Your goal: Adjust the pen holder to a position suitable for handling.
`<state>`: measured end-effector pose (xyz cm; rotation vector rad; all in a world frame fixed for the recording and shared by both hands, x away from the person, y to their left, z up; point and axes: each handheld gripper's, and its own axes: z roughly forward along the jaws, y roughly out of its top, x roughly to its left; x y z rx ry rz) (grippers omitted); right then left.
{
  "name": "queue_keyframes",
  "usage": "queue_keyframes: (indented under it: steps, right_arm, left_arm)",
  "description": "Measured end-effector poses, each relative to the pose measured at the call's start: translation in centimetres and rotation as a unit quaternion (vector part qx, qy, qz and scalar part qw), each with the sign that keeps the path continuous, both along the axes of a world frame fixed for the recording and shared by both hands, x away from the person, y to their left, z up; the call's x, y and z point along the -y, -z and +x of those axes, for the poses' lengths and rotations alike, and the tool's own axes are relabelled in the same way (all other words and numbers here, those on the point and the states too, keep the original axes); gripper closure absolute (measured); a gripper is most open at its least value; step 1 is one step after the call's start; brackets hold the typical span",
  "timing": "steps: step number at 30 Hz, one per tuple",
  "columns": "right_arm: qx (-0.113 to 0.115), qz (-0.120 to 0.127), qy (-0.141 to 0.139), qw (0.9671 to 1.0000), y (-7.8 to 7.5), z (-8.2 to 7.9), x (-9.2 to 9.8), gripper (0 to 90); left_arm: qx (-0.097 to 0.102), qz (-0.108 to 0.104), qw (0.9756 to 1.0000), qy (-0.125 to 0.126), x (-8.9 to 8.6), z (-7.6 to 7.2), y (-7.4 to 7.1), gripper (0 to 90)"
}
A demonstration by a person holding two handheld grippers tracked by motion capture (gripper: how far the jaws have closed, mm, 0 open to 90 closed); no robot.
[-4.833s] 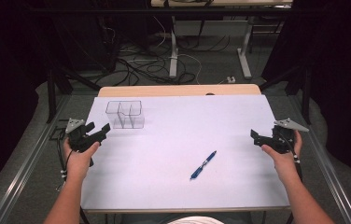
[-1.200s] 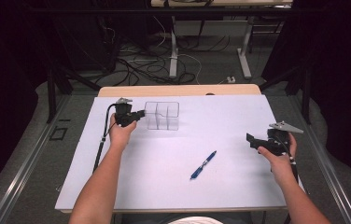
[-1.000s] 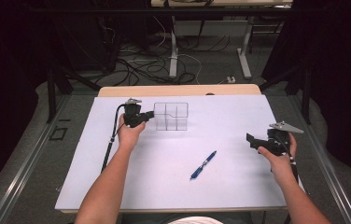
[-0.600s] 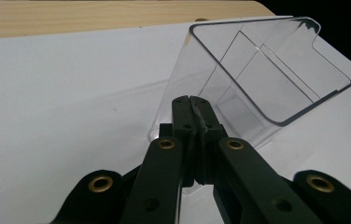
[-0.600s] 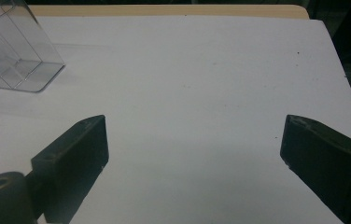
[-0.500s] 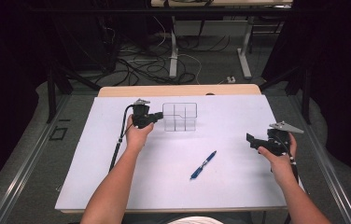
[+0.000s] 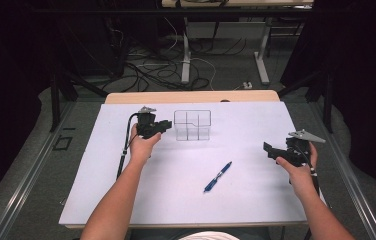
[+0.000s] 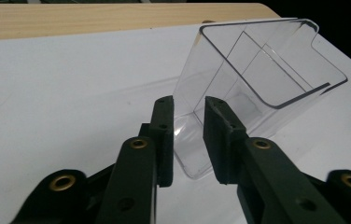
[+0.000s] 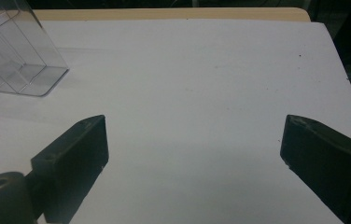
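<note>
A clear plastic container (image 7: 192,125) with inner dividers stands at the back middle of the white table (image 7: 101,190). My left gripper (image 7: 167,124) is just left of it. In the left gripper view the container (image 8: 257,70) has its near wall in the gap of my left gripper (image 8: 188,100). Its jaws have just been opening and the pads stand off the wall. A blue pen (image 7: 218,176) lies right of centre. My right gripper (image 7: 267,148) hovers at the right edge, open and empty (image 9: 192,126), with the container (image 9: 15,56) far to its left.
A wooden strip (image 7: 191,96) runs along the table's far edge. The left gripper's black cable (image 7: 124,150) trails over the table beside the forearm. Beyond the table are a dark floor, cables and desk legs.
The left gripper slid the container to the right along the back of the table, then its jaws parted from the wall. The right hand and the pen stayed put.
</note>
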<state>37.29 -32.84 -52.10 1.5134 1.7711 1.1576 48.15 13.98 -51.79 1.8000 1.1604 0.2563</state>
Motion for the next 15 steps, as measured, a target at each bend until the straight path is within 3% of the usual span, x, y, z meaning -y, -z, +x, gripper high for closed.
queue_keyframes:
  steps: [6, 11, 15]
  right_arm:
    - [0.005, 0.000, -0.001, 1.0000, -0.1, 0.0, -0.1, 5.8]
    - [0.008, 0.003, 0.002, 1.0000, -0.2, 0.0, -0.3, 1.8]
    - [0.011, 0.004, 0.004, 0.9999, -0.3, 0.0, -0.5, 0.0]
  left_arm:
    - [0.006, -0.017, 0.9998, -0.006, -0.7, -0.9, -0.3, 64.4]
    - [-0.002, -0.015, 0.9999, 0.003, -1.0, -1.6, -0.9, 57.9]
    - [0.012, -0.026, 0.9996, -0.006, -1.0, -2.4, -1.4, 51.1]
